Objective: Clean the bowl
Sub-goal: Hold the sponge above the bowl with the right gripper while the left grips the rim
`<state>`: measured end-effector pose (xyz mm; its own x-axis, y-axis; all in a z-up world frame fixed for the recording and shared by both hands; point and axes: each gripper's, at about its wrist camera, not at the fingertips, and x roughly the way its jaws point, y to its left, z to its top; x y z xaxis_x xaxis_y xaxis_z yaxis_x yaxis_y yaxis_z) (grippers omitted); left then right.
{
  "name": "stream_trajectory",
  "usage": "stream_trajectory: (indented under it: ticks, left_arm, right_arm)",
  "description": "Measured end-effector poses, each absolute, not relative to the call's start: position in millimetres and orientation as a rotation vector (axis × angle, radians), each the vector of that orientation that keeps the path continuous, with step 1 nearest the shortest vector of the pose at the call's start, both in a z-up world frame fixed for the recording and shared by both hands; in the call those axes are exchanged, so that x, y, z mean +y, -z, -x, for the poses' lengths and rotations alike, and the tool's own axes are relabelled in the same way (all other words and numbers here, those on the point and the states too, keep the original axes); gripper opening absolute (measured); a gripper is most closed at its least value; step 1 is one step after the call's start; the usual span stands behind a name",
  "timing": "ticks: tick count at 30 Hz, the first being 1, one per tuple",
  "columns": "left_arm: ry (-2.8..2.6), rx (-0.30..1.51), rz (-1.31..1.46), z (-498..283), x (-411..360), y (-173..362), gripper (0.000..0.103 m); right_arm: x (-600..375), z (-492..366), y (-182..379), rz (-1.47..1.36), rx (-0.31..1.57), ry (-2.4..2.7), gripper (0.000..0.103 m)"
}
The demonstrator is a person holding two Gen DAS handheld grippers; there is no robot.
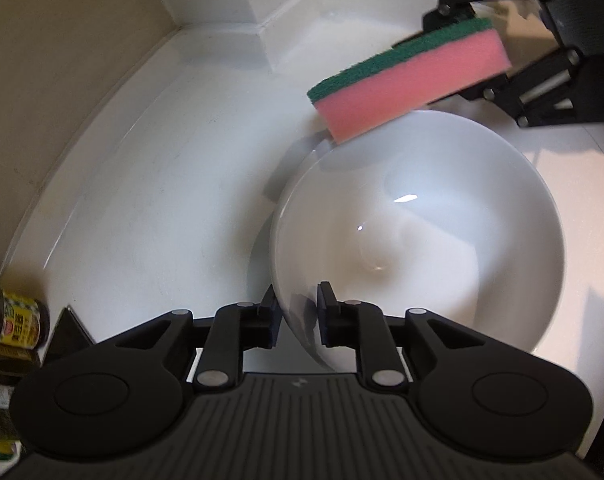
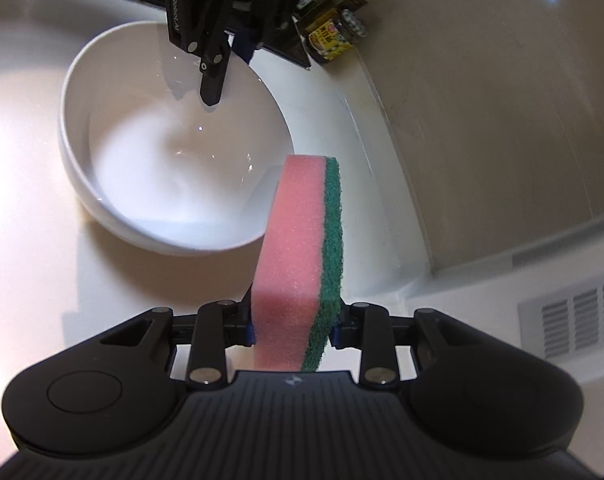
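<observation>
Yellow-labelled jar [image 1: 20, 322] beside white counter [image 1: 150, 184]

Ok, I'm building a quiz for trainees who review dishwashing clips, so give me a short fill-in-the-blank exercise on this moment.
1. The right gripper is shut on a pink and green ____.
2. The bowl on the counter is ____ in colour.
3. The left gripper has one finger on each side of the bowl's ____, and the pads do not press on it.
4. The jar by the wall has a ____ label.

Missing words: sponge; white; rim; yellow
</observation>
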<state>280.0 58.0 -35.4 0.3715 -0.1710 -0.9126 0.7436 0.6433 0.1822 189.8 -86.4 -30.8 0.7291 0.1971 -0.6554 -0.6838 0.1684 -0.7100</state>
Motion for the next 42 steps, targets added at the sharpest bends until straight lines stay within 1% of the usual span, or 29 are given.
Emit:
stream_trajectory:
  ticks: [6, 10, 13, 18, 25, 29, 36, 40, 42]
  left_arm:
    - [0.443, 1.137, -0.401, -270.4, 66.3, 27.2, 0.021]
    - [0.331, 1.153, -0.297, -253.8, 72.9, 27.3, 0.020]
    - [0.326, 1.134, -0.310, -243.5, 69.2, 28.9, 0.021]
    - [0.382, 1.089, -0.441, -231.3, 62.0, 33.0, 0.017]
    - [0.514, 1.058, -0.562, -243.9, 53.5, 36.4, 0.018]
    - [0.565, 1.041, -0.630, -255.6, 48.5, 40.4, 0.019]
    - [0.639, 1.016, -0.686, -265.7, 43.7, 43.1, 0.020]
    - [0.628, 1.015, -0.667, -268.9, 42.0, 44.9, 0.021]
    - [0.588, 1.036, -0.615, -267.6, 43.8, 44.4, 0.021]
  right_arm:
    - [-77.2, -178.3, 31.4, 1.252, 0.494, -0.602, 0.028]
    - [-75.9, -164.6, 33.6, 1.262, 0.481, -0.579, 0.027]
    - [-77.5, -153.4, 34.4, 1.265, 0.481, -0.561, 0.027]
    - [-83.9, -127.8, 30.5, 1.241, 0.501, -0.573, 0.027]
    - [-98.5, -100.1, 24.2, 1.230, 0.524, -0.619, 0.028]
    - [-100.3, -115.2, 25.1, 1.233, 0.531, -0.621, 0.028]
    - [-85.5, -145.6, 28.7, 1.318, 0.464, -0.658, 0.028]
    - [-71.2, -155.9, 30.5, 1.350, 0.436, -0.672, 0.027]
    - [-67.2, -158.3, 32.1, 1.346, 0.444, -0.670, 0.028]
